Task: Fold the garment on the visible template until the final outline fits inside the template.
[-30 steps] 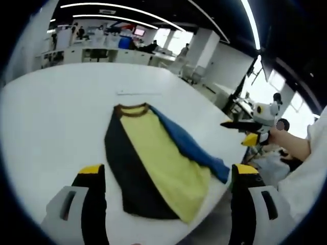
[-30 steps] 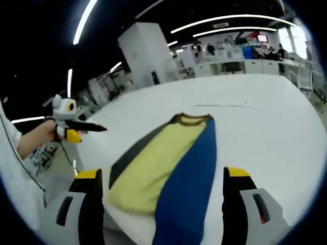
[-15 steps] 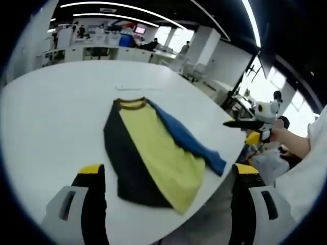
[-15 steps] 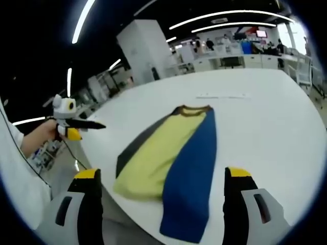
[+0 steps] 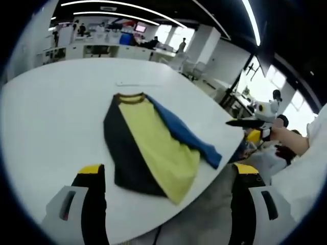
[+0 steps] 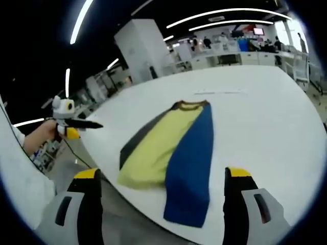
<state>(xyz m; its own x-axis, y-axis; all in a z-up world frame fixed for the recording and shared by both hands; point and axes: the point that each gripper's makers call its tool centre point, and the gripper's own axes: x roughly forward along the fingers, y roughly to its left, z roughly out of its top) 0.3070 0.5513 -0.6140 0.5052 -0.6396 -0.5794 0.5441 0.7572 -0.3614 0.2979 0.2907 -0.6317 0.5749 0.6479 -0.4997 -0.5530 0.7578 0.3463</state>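
A broad white table [image 5: 56,107] carries the whole job, its bare surface giving room to lay cloth flat. On it, near the curved edge closest to the person, lies the garment [image 5: 148,148], a sleeveless top in yellow, black and blue with a brown collar [image 5: 129,98] pointing away from the grippers. It rests in a long, narrow shape, the blue panel [image 6: 190,158] turned over along one side and the black panel [image 5: 122,153] along the other, which suggests the side folds are already made and the lengthwise fold remains. A thin pale line [image 6: 219,92] beyond the collar may be part of the template; its outline cannot be made out.

The left gripper [image 5: 166,176] is held above the hem end, its jaws spread wide with nothing between them. The right gripper [image 6: 161,178] hangs likewise over the table edge, jaws parted and empty, apparently held back for a clear look before the next grasp. In each view the other gripper [image 6: 71,122] appears off to the side in a hand [image 6: 38,135]; how its jaws stand there is too small to tell.
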